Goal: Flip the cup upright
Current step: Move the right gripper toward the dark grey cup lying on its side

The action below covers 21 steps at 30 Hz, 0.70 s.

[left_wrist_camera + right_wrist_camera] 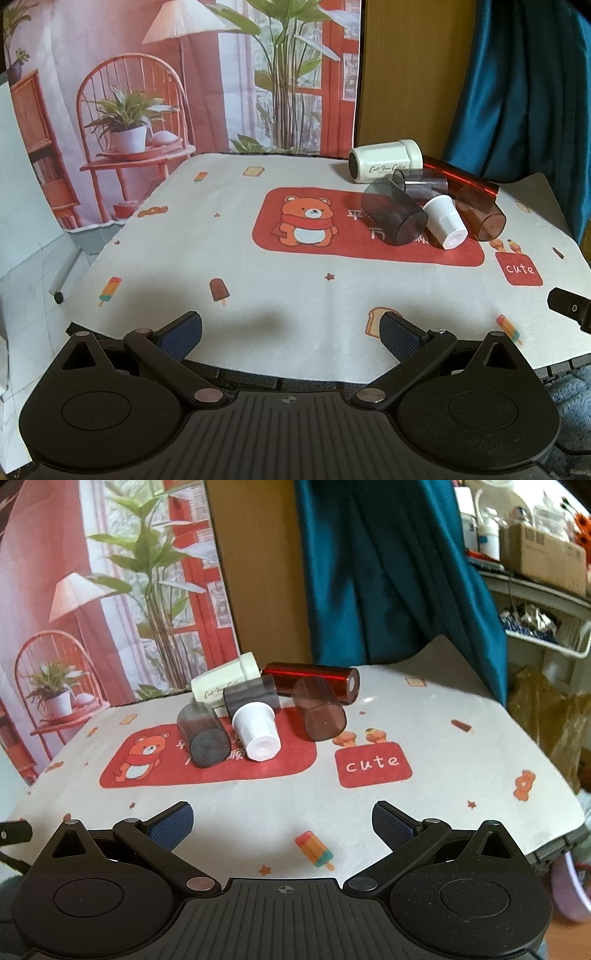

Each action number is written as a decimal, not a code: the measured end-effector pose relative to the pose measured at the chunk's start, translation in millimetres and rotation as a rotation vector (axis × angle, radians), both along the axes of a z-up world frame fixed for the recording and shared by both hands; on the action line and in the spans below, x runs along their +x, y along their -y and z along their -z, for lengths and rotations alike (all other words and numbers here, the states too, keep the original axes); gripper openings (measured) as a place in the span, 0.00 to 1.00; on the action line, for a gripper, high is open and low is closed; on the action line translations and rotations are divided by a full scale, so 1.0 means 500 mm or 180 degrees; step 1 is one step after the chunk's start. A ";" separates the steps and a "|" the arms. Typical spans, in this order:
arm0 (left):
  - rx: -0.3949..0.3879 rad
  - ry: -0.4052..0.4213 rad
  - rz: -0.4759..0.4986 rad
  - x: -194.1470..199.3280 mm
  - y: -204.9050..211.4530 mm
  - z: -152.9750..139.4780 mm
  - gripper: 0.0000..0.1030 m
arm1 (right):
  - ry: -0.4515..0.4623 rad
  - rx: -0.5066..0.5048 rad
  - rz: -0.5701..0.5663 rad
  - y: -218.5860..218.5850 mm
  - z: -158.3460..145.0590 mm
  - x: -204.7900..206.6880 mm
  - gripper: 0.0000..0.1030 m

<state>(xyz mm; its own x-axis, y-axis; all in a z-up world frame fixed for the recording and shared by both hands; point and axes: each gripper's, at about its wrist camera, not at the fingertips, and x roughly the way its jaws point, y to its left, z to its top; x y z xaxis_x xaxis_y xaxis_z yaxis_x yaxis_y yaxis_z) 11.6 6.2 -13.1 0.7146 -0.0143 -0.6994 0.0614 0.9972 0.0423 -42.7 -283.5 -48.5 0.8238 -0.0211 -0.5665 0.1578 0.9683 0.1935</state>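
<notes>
Both hand-held grippers are at the near edge of the table, and neither holds anything. Left gripper (291,332) has its jaws wide apart, and right gripper (282,821) is spread in the same way, with only the printed cloth (258,812) between the blue pads.

All cups lie on their sides in one tight heap, well apart from both tools. In the right wrist view the heap is at about 12 o'clock; in the left wrist view it is near 1 o'clock. At the front I see a smoky grey cup (203,734), a small white cup (257,734) just beside it, and a brown cup (320,710) at the right. Behind them lie a second grey cup (251,696), a cream cup (225,685) with writing, and a dark red shiny cylinder (314,681).

I think the risk comes from this crowding. The cups touch or overlap, so wide jaws going around one may push its neighbour, and round bodies on their sides roll easily, perhaps toward the right table edge. The transparent plastic looks smooth, so a weak or off-centre grasp may slip while the cup is being turned. The white cup narrows toward its base, which could let it slide out of the pads.
</notes>
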 end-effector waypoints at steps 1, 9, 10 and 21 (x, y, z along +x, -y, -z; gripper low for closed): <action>-0.0001 -0.0022 -0.0003 0.003 -0.001 0.002 1.00 | 0.0017 0.0028 0.0009 0.003 0.001 0.002 1.00; -0.0201 -0.0185 0.0072 0.046 -0.018 0.019 1.00 | 0.0048 0.0146 -0.0047 0.015 0.023 0.028 1.00; -0.0182 -0.0190 0.0076 0.051 -0.016 0.022 1.00 | -0.0033 0.0134 -0.0087 0.013 0.027 0.037 1.00; -0.0152 -0.0305 0.0001 0.128 -0.023 0.052 1.00 | -0.0290 -0.0156 -0.0431 -0.027 0.040 0.132 1.00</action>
